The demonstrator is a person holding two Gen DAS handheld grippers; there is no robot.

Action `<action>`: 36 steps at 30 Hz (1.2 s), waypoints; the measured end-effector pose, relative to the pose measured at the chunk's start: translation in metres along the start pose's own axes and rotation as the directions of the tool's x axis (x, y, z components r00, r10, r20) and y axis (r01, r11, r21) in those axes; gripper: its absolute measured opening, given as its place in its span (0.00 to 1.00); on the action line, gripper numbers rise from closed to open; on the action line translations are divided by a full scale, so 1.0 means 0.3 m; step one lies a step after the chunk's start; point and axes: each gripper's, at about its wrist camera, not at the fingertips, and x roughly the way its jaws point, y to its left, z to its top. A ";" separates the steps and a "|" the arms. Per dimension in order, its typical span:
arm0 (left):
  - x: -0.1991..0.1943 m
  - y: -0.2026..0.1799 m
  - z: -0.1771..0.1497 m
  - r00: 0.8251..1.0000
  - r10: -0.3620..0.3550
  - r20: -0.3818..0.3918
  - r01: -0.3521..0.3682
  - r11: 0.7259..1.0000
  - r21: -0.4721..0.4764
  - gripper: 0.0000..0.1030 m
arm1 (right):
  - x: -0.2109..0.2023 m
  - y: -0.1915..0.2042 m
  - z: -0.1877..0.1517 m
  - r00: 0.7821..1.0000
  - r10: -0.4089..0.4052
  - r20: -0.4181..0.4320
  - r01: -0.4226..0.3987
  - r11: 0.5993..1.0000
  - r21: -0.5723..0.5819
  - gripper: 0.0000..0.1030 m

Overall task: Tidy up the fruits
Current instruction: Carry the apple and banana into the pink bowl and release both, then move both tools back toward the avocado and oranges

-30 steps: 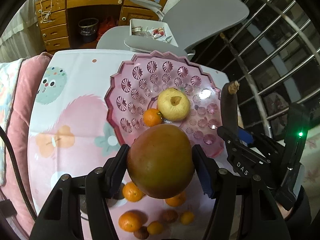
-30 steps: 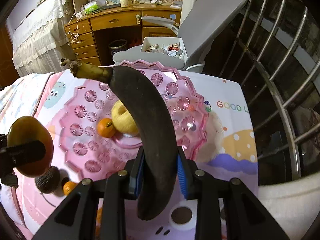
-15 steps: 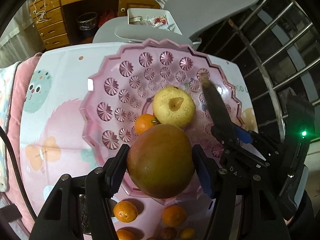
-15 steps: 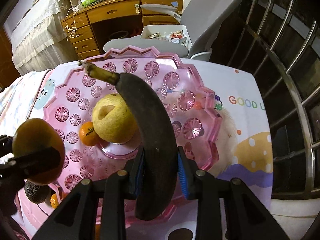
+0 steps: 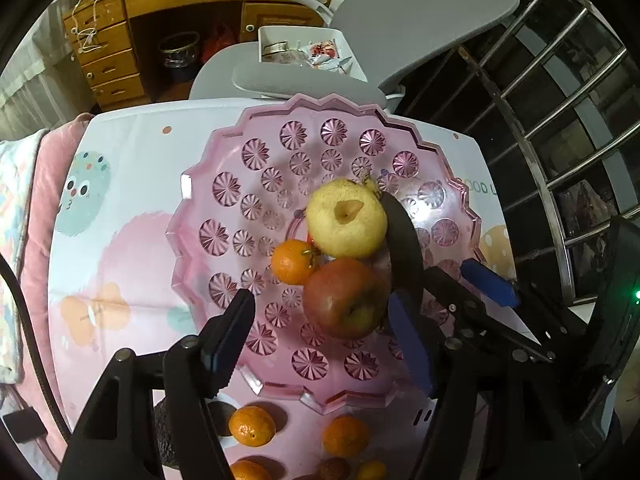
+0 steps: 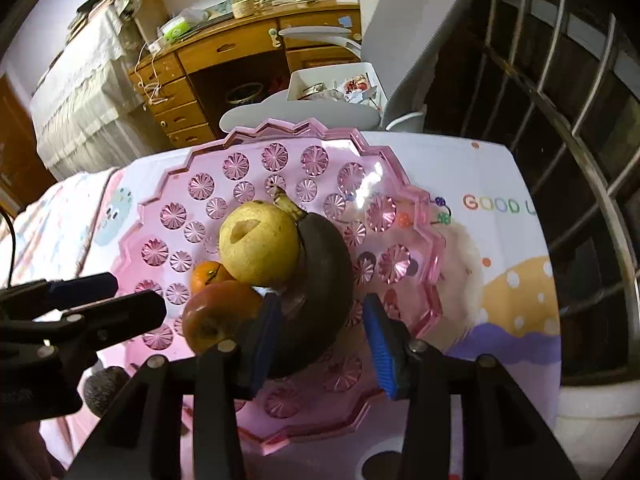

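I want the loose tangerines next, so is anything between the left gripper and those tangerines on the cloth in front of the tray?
Nothing visible blocks them. The left gripper is open above the tray's near rim, and the tangerines lie uncovered on the cloth.

cartoon-print cloth [image 5: 132, 184] carries pink tray [image 5: 224, 280], loose tangerines [image 5: 252, 426], perhaps an avocado [image 5: 164, 436].

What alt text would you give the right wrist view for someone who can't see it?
A pink tray on a cartoon-print cloth holds a yellow apple, a blackened banana, a red-green mango and a small orange. The right gripper sits at the tray's near edge, jaws open either side of the banana. The left gripper, also open, enters from the left.
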 end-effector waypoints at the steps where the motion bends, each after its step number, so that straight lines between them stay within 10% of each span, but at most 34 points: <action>1: -0.007 0.003 -0.004 1.000 -0.001 0.000 0.001 1.000 -0.005 0.66 | -0.003 -0.002 -0.001 1.000 0.006 -0.005 -0.006 1.000 0.013 0.42; 36: -0.437 0.260 -0.418 0.996 -0.032 0.083 0.030 0.999 0.021 0.71 | -0.356 0.056 -0.390 0.993 0.088 -0.083 -0.045 0.905 0.424 0.51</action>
